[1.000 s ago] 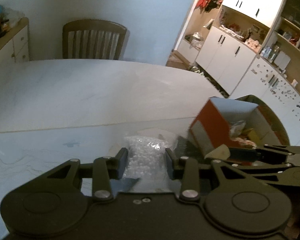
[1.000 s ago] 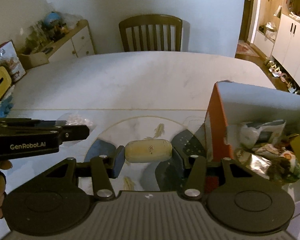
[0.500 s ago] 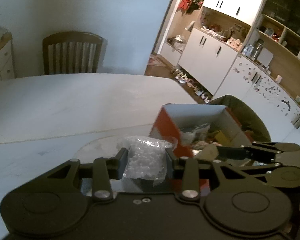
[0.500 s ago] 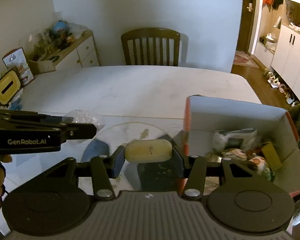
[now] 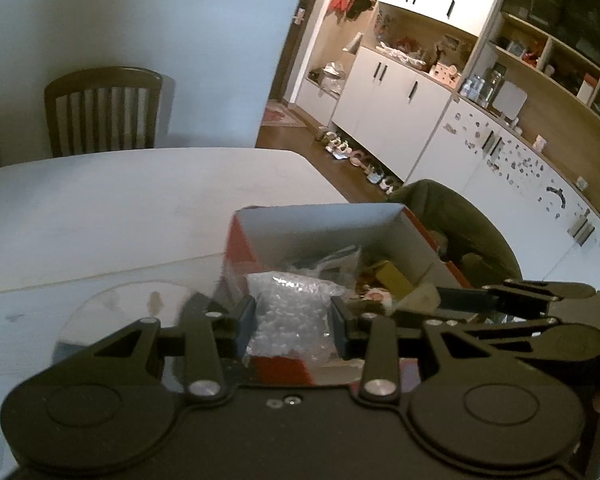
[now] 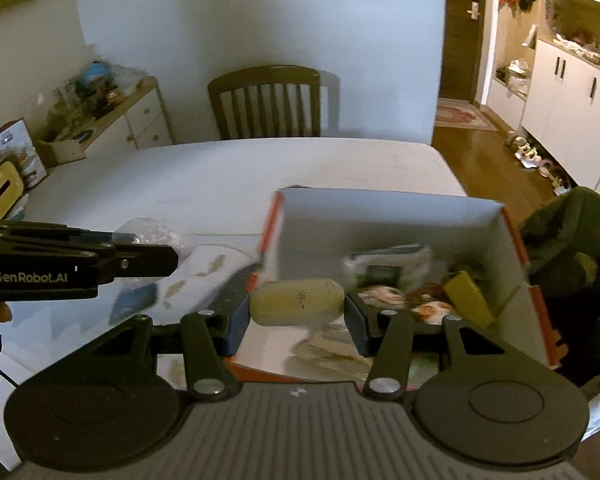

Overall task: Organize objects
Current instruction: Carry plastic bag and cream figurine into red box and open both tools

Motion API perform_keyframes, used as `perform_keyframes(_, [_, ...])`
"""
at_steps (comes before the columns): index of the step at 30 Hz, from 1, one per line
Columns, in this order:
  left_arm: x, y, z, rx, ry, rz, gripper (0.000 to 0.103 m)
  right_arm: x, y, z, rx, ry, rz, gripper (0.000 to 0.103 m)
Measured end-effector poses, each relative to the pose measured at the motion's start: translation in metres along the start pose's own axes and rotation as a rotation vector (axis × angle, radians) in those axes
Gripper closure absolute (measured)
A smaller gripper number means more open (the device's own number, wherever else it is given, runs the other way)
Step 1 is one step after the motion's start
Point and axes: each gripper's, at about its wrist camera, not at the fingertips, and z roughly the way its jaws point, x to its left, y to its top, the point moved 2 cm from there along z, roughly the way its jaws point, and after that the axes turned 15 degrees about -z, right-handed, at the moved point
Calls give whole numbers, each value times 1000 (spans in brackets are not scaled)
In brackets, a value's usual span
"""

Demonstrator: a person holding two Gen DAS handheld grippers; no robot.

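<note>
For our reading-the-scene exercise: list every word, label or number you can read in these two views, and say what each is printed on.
"GenRobot.AI": white lettering on the side of the black left hand-held gripper, seen in the right wrist view.
Tall printed carton by the sideboard: print too small to read.
Dark label on the clear packet inside the orange-and-white cardboard box: blurred, unreadable.

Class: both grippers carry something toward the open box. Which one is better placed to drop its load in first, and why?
Probably the right gripper: its yellow packet already hangs over the orange box. The left gripper, holding the clear bag, sits nearer the box's near wall.
</note>
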Motion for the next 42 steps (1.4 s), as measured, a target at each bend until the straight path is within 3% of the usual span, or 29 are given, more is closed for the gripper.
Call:
perform_keyframes(18, [-57, 4, 84, 76, 10, 29, 65, -102, -39, 13, 49, -86, 38, 52])
perform_keyframes(24, [-66, 5, 114, 109, 17, 66, 70, -115, -43, 36, 74, -88, 13, 52])
perform_keyframes(29, [-58, 2, 141, 156, 69, 61, 70, -123, -46, 60, 98, -60, 9, 52])
perform_keyframes(42, [-44, -11, 162, 206, 125, 61, 69, -128, -43, 113, 149, -19, 1, 52])
